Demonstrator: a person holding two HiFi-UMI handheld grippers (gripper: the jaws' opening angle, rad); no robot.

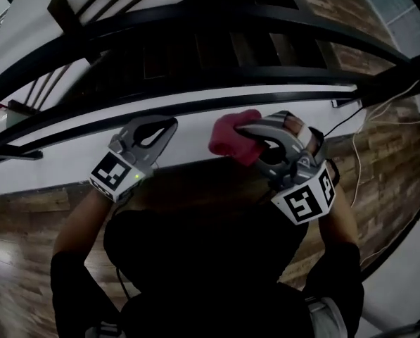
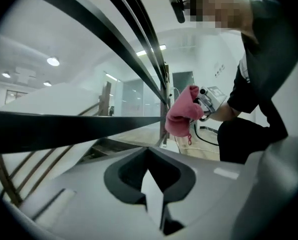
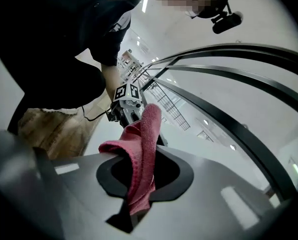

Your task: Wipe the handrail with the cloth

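Head camera stares steeply down past both arms (image 1: 76,238) at the handrail (image 1: 195,16). Each tool camera rides close behind its jaws, tilted upward, facing the other: left catches the right tool (image 2: 197,106), right the left tool (image 3: 125,109).

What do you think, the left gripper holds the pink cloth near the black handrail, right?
Not quite. The right gripper holds the pink cloth; the right gripper view shows it clamped there. The left gripper is shut and empty. The black handrail is near, as you said.
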